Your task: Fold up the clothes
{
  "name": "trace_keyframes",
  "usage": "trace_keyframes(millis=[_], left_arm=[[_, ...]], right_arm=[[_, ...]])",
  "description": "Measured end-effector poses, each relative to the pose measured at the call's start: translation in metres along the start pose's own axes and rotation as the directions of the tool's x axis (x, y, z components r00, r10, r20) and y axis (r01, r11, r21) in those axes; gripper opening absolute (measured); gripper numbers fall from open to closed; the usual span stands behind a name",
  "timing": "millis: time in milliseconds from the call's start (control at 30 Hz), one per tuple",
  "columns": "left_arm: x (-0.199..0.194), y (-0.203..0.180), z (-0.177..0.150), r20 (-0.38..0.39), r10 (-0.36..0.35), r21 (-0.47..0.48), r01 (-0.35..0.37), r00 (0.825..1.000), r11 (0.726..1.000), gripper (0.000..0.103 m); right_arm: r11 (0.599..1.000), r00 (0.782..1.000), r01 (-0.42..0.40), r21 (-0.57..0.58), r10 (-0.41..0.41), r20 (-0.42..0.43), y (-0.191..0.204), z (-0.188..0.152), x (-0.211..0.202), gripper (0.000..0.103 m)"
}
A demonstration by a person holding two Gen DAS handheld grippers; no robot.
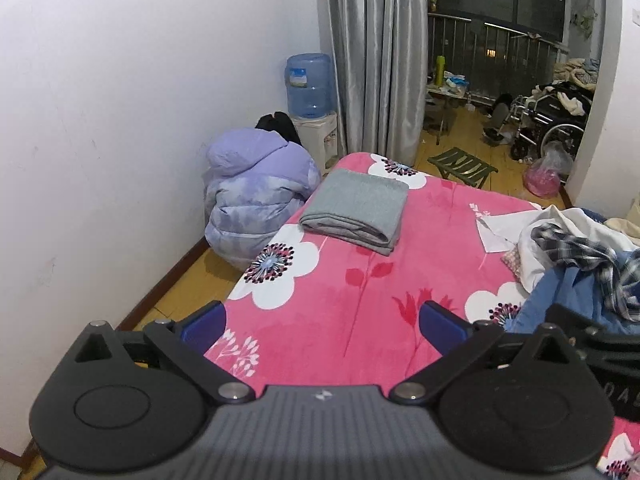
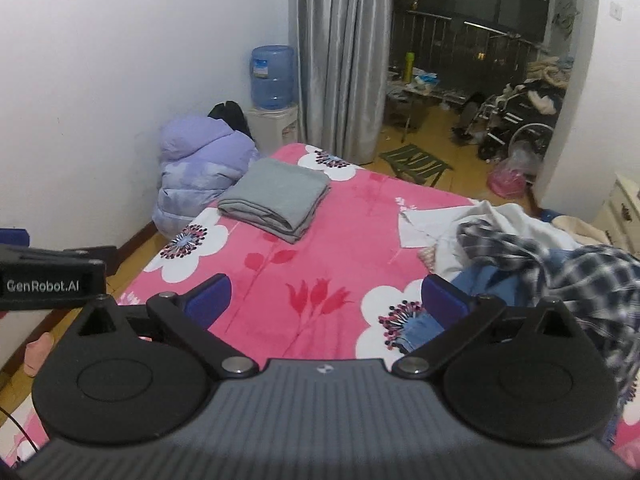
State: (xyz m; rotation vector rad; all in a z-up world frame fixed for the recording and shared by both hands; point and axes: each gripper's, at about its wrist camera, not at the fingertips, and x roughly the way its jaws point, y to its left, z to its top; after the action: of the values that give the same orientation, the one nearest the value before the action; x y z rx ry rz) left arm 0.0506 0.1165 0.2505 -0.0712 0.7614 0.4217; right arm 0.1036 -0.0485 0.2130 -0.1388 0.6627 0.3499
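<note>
Both tongs spread wide, empty, over the bed.
Bare pink blanket (image 1: 340, 304) lies between the folded grey cloth (image 1: 356, 210) and the clothes pile (image 2: 540, 256); left tongs (image 1: 322, 322) and right tongs (image 2: 326, 298) hover side by side.

even indoor light, dark window, fisheye-bent edges, soft focus

Folded grey garment (image 1: 356, 211) on pink blanket (image 1: 340, 300)

a grey garment (image 1: 356, 210) lies folded flat in a neat rectangle, well ahead of the left gripper (image 1: 322, 322) and a little to its left in the right gripper's (image 2: 326, 300) view. unfolded clothes (image 2: 552, 264) lie heaped just right of both: plaid shirt (image 1: 588, 258) topmost, blue and white pieces under it.
</note>
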Motion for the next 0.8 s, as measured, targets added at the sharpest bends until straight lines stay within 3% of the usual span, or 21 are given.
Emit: trace_keyframes(millis=[267, 800], left_arm=[[-0.020, 0.013, -0.014, 0.024, 0.029, -0.027, -0.028, 0.999, 0.999, 0.103], [-0.022, 0.036, -0.023, 0.016, 0.048, -0.064, -0.047, 0.999, 0.997, 0.103]], right_arm=[[1.000, 1.000, 0.009, 0.019, -0.009, -0.007, 0.015, -0.010, -0.008, 0.102], [0.996, 0.999, 0.009, -0.085, -0.012, -0.031, 0.049, -0.016, -0.003, 0.102]])
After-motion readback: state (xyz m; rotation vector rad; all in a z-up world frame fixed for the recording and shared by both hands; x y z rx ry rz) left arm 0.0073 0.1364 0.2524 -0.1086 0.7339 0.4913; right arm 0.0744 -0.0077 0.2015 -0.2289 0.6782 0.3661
